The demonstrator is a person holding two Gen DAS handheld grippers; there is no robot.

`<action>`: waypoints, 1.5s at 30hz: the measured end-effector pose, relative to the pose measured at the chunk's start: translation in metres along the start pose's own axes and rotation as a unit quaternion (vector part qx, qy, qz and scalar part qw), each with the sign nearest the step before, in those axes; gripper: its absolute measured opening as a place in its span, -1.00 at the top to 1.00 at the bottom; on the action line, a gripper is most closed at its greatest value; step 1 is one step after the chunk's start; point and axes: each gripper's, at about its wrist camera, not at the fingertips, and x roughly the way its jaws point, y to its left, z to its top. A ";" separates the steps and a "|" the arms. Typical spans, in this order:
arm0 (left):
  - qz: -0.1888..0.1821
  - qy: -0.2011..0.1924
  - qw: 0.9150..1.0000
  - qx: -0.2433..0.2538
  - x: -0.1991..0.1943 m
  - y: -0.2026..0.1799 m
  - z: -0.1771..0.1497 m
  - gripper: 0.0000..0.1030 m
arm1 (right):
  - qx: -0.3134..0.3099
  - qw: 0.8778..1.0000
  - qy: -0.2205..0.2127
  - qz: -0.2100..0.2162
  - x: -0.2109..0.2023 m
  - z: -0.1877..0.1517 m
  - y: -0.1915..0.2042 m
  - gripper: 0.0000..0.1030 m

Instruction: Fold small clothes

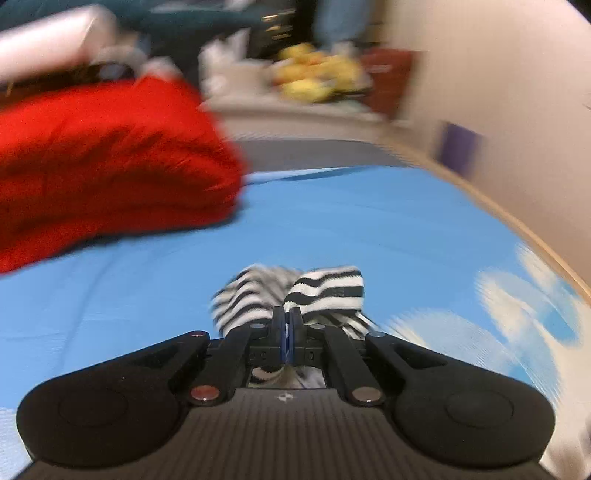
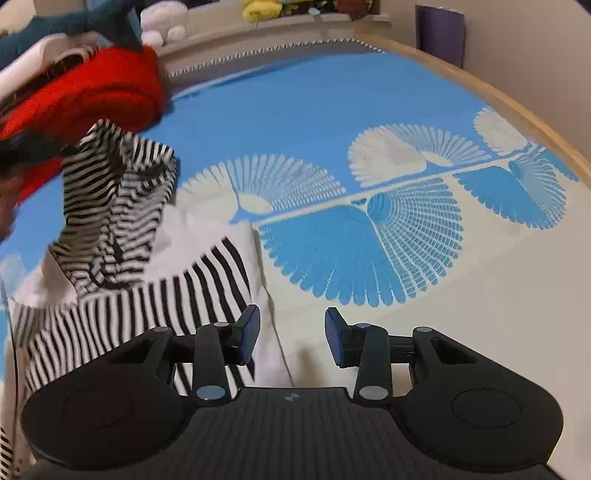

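Note:
A black-and-white striped garment (image 2: pixel 147 306) lies on the blue and white bed cover (image 2: pixel 332 110). One part of it (image 2: pixel 110 192) is pulled up at the left. In the left wrist view my left gripper (image 1: pixel 290 321) is shut on a bunch of this striped fabric (image 1: pixel 325 288), which sticks out past the fingertips. My right gripper (image 2: pixel 291 332) is open and hangs low over the garment's white right edge. Its left finger (image 2: pixel 247 332) is above the stripes and its pads press on nothing.
A folded red cloth (image 2: pixel 92 92) sits on a pile at the back left, also seen in the left wrist view (image 1: pixel 103 166). A wooden bed edge (image 2: pixel 498 96) runs along the right by the wall. Yellow plush toys (image 1: pixel 317 77) and a purple object (image 2: pixel 439 33) stand beyond.

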 end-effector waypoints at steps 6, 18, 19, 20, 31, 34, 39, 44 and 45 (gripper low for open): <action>-0.129 0.045 0.982 0.131 -0.181 -0.087 -0.106 0.96 | 0.037 0.999 -0.023 0.029 -0.024 0.004 -0.007 0.21; 0.084 0.100 0.940 -0.314 -0.207 -0.042 -0.183 0.43 | 0.062 0.989 0.020 0.130 -0.017 -0.005 0.010 0.12; 0.096 0.128 0.930 -0.329 -0.193 -0.041 -0.187 0.43 | 0.063 0.987 0.034 0.141 -0.012 -0.007 0.015 0.09; 0.091 0.140 0.925 -0.341 -0.181 -0.040 -0.190 0.43 | 0.065 0.985 0.052 0.153 -0.005 -0.010 0.020 0.09; 0.095 0.226 0.891 -0.382 -0.148 -0.013 -0.248 0.37 | 0.072 0.967 0.175 0.172 0.046 -0.045 0.071 0.08; 0.090 0.231 0.888 -0.388 -0.144 -0.011 -0.254 0.45 | 0.077 0.963 0.186 0.179 0.052 -0.049 0.072 0.41; 0.067 0.218 0.902 -0.366 -0.151 -0.016 -0.238 0.99 | 0.116 0.953 0.144 0.240 0.039 -0.036 0.066 0.98; 0.078 -0.013 0.944 -0.320 -0.225 -0.005 -0.184 0.99 | 0.183 0.933 -0.038 0.308 -0.011 -0.001 0.023 0.99; 0.082 -0.042 0.943 -0.320 -0.235 0.000 -0.182 0.99 | 0.202 0.926 -0.064 0.312 -0.017 0.001 0.012 0.99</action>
